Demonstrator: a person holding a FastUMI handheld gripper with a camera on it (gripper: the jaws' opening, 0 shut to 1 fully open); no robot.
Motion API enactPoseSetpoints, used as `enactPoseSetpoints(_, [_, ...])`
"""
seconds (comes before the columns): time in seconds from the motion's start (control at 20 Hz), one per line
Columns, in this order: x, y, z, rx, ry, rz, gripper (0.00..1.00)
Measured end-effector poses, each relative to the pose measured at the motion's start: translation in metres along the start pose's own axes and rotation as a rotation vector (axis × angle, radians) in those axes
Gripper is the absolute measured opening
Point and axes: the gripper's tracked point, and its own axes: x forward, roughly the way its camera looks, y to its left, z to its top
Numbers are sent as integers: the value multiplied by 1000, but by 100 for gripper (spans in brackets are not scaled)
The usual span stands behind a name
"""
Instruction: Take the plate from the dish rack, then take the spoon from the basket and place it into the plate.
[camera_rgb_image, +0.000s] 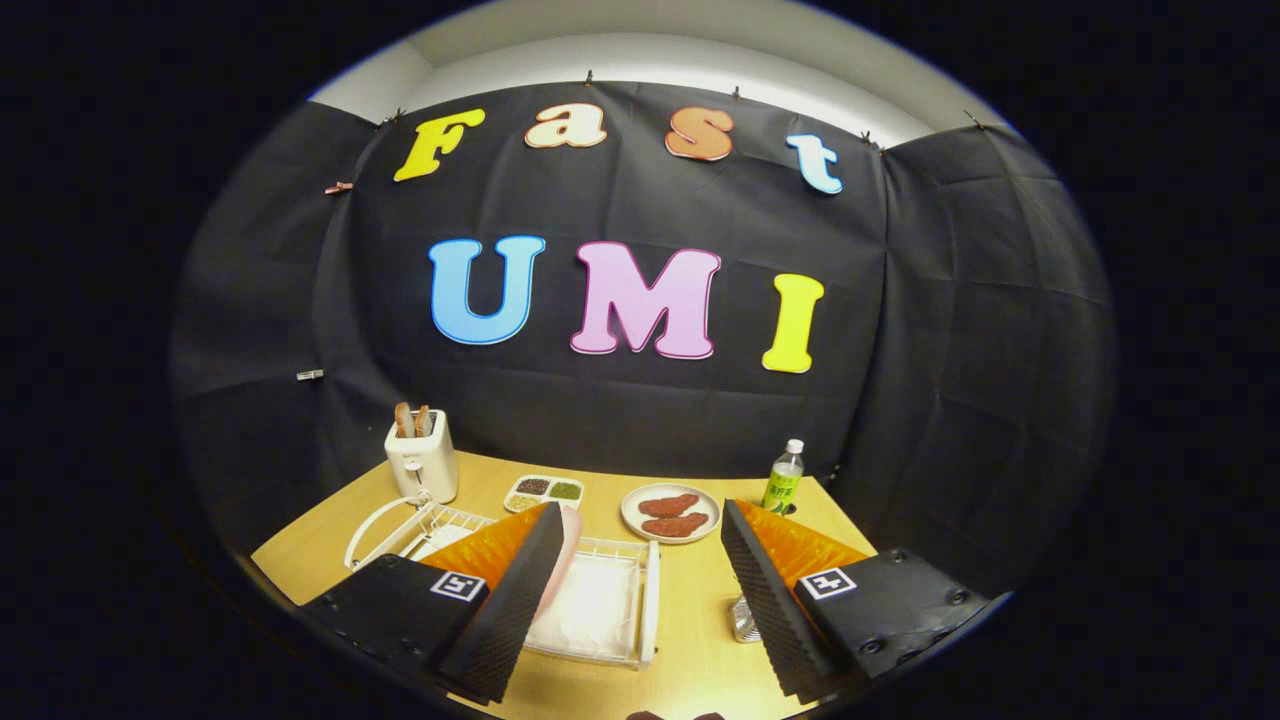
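Observation:
My gripper (640, 510) is open, held above the near part of the wooden table (700, 640). A white wire dish rack (610, 610) lies below and between the fingers, mostly under the left finger (520, 590). A pale pink plate (569, 560) stands on edge in the rack, right against the inner side of the left finger, most of it hidden. A small shiny metal basket (742, 620) peeks out beside the right finger (765, 600); I cannot make out a spoon in it.
Beyond the fingers sit a white plate with two brown meat pieces (670, 512), a small tray of seasonings (545, 491), a white toaster with bread (421, 458) at the far left and a green-labelled bottle (785, 478) at the far right.

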Motion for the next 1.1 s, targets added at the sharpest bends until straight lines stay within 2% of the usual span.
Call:
enactPoseSetpoints(0.1, [18, 21, -3, -2, 23, 30, 97])
enactPoseSetpoints(0.3, [61, 42, -28, -36, 104, 13, 97])
enactPoseSetpoints(0.5, [95, 59, -72, 55, 257, -2, 95])
enactPoseSetpoints(0.6, [111, 58, -94, 104, 331, -26, 90])
enactPoseSetpoints(0.75, [122, 47, -128, 160, 432, -92, 76])
enactPoseSetpoints(0.9, [124, 59, -150, 303, 521, -88, 66])
enactPoseSetpoints(0.95, [125, 63, -156, 333, 545, -84, 56])
enactPoseSetpoints(1.0, [125, 67, -161, 354, 563, -82, 53])
enactPoseSetpoints(1.1, [128, 68, -163, 353, 561, -93, 39])
